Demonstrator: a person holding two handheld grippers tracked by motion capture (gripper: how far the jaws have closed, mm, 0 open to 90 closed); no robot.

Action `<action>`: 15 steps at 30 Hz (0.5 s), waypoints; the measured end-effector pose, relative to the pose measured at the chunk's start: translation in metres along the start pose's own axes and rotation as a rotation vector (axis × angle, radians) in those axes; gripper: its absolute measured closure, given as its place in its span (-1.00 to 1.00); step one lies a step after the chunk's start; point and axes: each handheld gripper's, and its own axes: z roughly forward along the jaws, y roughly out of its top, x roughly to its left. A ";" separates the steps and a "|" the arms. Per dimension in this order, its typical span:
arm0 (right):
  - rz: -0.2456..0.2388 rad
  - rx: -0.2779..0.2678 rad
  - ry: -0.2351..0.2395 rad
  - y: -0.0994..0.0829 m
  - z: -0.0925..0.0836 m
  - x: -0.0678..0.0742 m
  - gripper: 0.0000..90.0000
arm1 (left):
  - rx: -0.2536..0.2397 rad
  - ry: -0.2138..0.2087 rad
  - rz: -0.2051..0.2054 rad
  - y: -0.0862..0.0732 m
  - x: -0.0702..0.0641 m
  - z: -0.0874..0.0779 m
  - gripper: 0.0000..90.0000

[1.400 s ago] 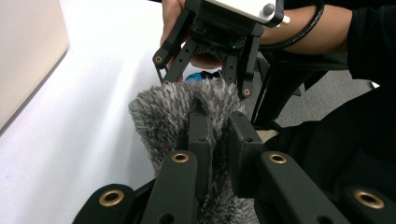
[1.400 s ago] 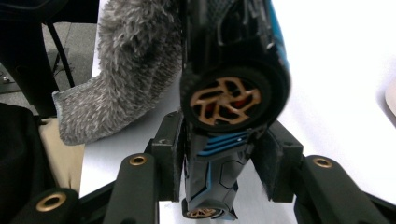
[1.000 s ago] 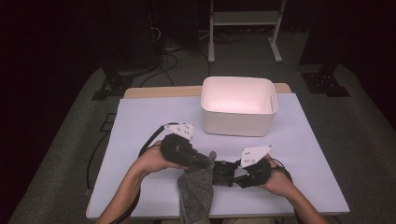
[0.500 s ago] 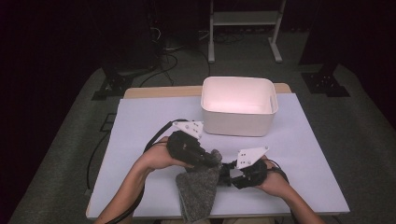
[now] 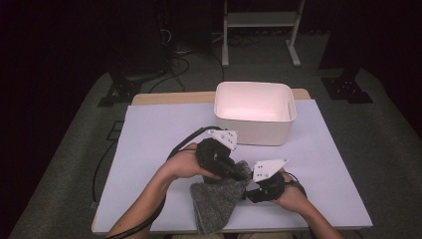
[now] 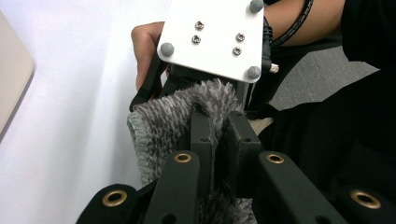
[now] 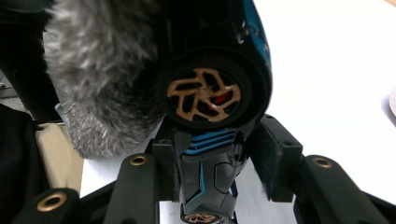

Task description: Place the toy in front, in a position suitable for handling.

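Left claw [image 6: 217, 140] clenched on grey fuzzy cloth [image 5: 215, 199] — right claw [image 7: 217, 158] grasping black toy car [image 7: 212, 98].

A grey fuzzy cloth [image 5: 216, 201] with a stitched hem hangs from the left gripper's [image 6: 215, 140] closed jaws, pinched at its upper edge – the rest drapes down below them to the table's near edge. Between the right gripper's [image 7: 215, 175] jaws sits a black toy car [image 7: 210, 107] with blue stripes and bronze spoked wheels, gripped by its sides – the cloth lies against it
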 end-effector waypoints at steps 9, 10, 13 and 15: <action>0.000 0.002 -0.003 0.002 0.003 0.000 0.24 | -0.005 0.041 -0.012 -0.009 -0.002 -0.014 0.84; 0.000 0.003 -0.005 0.003 0.003 0.000 0.24 | -0.003 0.040 -0.008 -0.008 -0.002 -0.012 0.84; 0.002 0.000 -0.008 0.002 0.003 0.001 0.24 | -0.004 0.034 0.000 -0.003 -0.001 -0.006 0.83; 0.007 -0.001 -0.008 0.001 0.002 0.000 0.24 | -0.007 0.031 0.002 -0.002 -0.001 -0.004 0.83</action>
